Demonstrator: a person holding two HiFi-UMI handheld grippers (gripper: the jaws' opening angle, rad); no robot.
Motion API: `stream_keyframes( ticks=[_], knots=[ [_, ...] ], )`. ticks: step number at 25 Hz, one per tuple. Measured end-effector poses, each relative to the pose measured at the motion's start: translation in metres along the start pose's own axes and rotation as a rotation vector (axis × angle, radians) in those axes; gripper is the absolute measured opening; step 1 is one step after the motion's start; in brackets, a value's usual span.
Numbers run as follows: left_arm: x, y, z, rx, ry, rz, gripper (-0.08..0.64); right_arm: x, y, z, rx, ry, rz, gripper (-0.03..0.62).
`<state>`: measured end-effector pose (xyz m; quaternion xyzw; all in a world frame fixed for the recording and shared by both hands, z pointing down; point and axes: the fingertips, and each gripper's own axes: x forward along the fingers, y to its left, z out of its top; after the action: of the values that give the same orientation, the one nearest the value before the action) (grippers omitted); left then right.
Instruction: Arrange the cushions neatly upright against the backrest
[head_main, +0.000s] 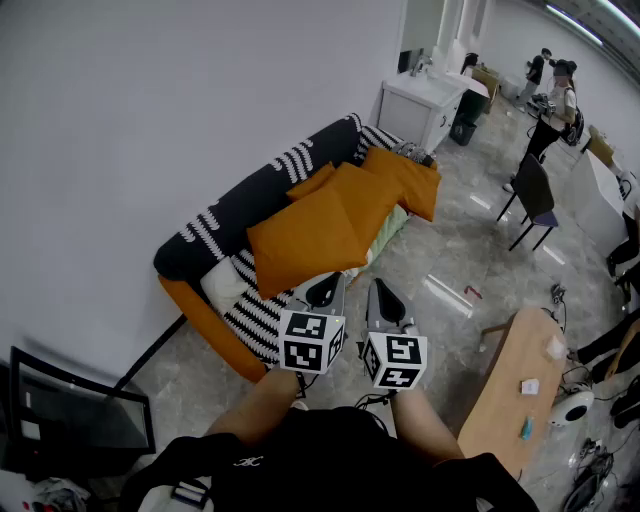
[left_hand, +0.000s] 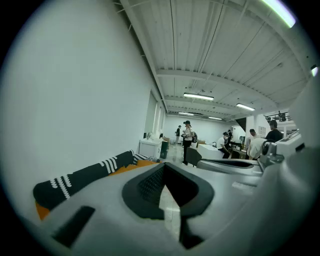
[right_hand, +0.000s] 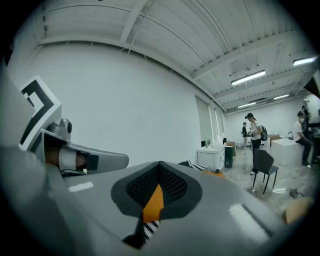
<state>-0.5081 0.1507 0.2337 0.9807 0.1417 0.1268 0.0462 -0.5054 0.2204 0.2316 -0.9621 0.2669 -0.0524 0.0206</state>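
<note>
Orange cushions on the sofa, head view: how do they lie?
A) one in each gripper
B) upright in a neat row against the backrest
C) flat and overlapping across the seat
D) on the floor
C: the orange cushions sprawl overlapping over the seat, in front of the black striped backrest.

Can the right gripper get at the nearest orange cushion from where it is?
Probably yes. The right gripper sits just short of the nearest orange cushion with nothing between them, though its jaws are shut and would need opening first.
</note>
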Motion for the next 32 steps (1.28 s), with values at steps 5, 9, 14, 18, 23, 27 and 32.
stream_keyframes(
  ticks=[5,9,14,18,23,27,32],
  knots=[
    [0.003,-0.001,0.006,0.011,-0.019,-0.006,0.008,0.005,-0.003,0.007,-0.01,-0.018,-0.001,0.005],
    [0.0,-0.002,0.006,0.014,-0.019,-0.009,0.008,0.002,0.0,0.007,-0.012,-0.018,0.0,0.005],
    [-0.002,-0.006,0.004,0.012,-0.018,-0.011,0.008,-0.002,0.0,0.005,-0.009,-0.009,0.004,0.006],
    [-0.002,-0.01,-0.001,0.009,-0.014,-0.008,0.008,-0.005,-0.007,0.003,0.035,-0.022,-0.007,0.008],
    [-0.006,-0.008,-0.003,0.007,-0.012,-0.003,0.008,-0.006,-0.007,0.004,0.037,-0.031,-0.021,0.008],
    [-0.007,0.001,-0.002,0.002,-0.017,-0.005,0.008,0.001,0.002,0.005,0.024,-0.029,-0.019,0.008],
    [-0.007,0.017,0.0,-0.007,-0.022,-0.018,0.008,0.014,0.016,0.005,0.0,-0.018,-0.023,0.008]
  ],
)
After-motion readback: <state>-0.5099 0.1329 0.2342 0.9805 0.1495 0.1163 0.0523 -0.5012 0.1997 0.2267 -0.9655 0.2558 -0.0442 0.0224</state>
